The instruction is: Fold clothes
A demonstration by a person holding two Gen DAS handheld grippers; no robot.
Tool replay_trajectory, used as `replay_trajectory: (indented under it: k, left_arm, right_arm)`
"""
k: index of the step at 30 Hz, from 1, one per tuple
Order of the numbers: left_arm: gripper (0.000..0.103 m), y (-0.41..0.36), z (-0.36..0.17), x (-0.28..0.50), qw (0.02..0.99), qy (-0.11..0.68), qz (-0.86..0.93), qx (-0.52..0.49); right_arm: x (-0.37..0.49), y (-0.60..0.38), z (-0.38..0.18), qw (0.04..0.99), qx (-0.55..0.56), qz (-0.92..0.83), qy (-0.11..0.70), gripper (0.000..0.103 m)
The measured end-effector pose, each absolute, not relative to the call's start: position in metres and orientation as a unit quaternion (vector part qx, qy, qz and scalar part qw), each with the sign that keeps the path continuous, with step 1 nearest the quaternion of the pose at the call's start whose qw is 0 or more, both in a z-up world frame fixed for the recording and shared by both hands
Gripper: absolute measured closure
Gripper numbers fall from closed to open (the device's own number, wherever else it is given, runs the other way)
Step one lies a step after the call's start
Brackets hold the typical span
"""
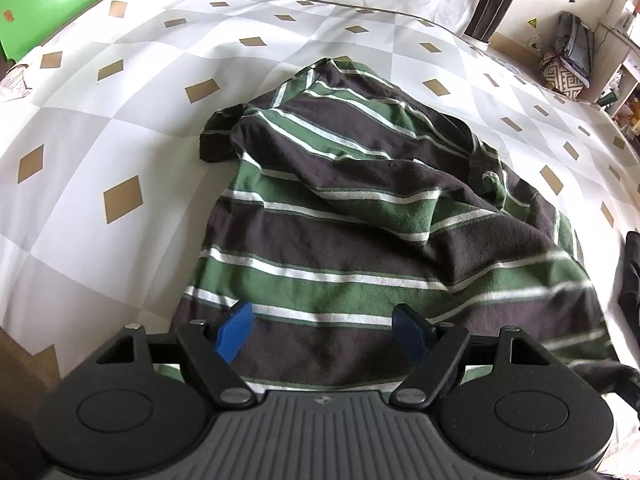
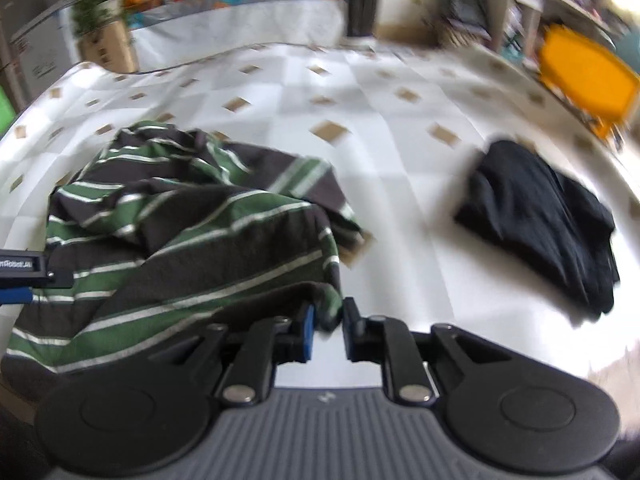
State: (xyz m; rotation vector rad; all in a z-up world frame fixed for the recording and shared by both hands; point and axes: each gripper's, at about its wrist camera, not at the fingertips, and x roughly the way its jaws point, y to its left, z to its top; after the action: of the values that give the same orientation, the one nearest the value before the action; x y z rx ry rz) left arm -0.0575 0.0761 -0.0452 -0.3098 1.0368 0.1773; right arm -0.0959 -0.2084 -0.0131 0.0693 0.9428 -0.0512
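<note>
A shirt with green, dark grey and white stripes [image 1: 340, 220] lies crumpled on the table, with its top part folded down over its body. My left gripper [image 1: 322, 312] hovers over the shirt's near hem, open wide, nothing between its blue pads [image 1: 234, 332]. In the right wrist view the striped shirt [image 2: 180, 240] fills the left side. My right gripper [image 2: 327, 320] is at its right-hand corner, jaws a little apart. A fold of the hem hangs between them, and a gap shows below it. This view is blurred.
The table wears a white and grey checked cloth with tan diamonds [image 1: 100, 140]. A black garment [image 2: 540, 220] lies bunched at the right. A green chair [image 1: 52, 4] stands far left, a dark plant pot [image 1: 492, 12] far right, and an orange chair [image 2: 580, 76] beyond the table's right edge.
</note>
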Motion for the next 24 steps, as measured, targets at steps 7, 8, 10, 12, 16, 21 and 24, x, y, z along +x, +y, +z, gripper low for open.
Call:
replay_trajectory:
  k: [7,8,10,12,16,21,24]
  left_arm:
    - [0.028,0.072,-0.048,-0.06,0.848,0.505,0.075,-0.143]
    - [0.028,0.071,-0.048,-0.06,0.847,0.507,0.071,-0.14]
    - [0.028,0.069,-0.049,-0.061,0.846,0.511,0.067,-0.138]
    - [0.028,0.067,-0.05,-0.061,0.843,0.516,0.063,-0.135]
    - [0.028,0.062,-0.053,-0.061,0.839,0.527,0.055,-0.126]
    - [0.028,0.06,-0.058,-0.063,0.832,0.54,0.049,-0.121]
    - [0.028,0.057,-0.063,-0.063,0.827,0.548,0.047,-0.116]
  right_arm:
    - [-0.104,-0.22,-0.012,0.899,0.088,-0.015,0.429,0.062]
    - [-0.104,-0.218,-0.014,0.899,0.087,-0.004,0.428,0.059]
    - [-0.101,-0.212,-0.021,0.897,0.087,0.024,0.433,0.056]
    - [-0.097,-0.204,-0.028,0.894,0.08,0.046,0.439,0.054]
    - [-0.091,-0.188,-0.039,0.894,0.041,0.059,0.443,0.051]
    - [-0.085,-0.181,-0.051,0.892,0.033,0.049,0.447,0.049]
    - [-0.081,-0.181,-0.059,0.888,0.044,0.044,0.455,0.048]
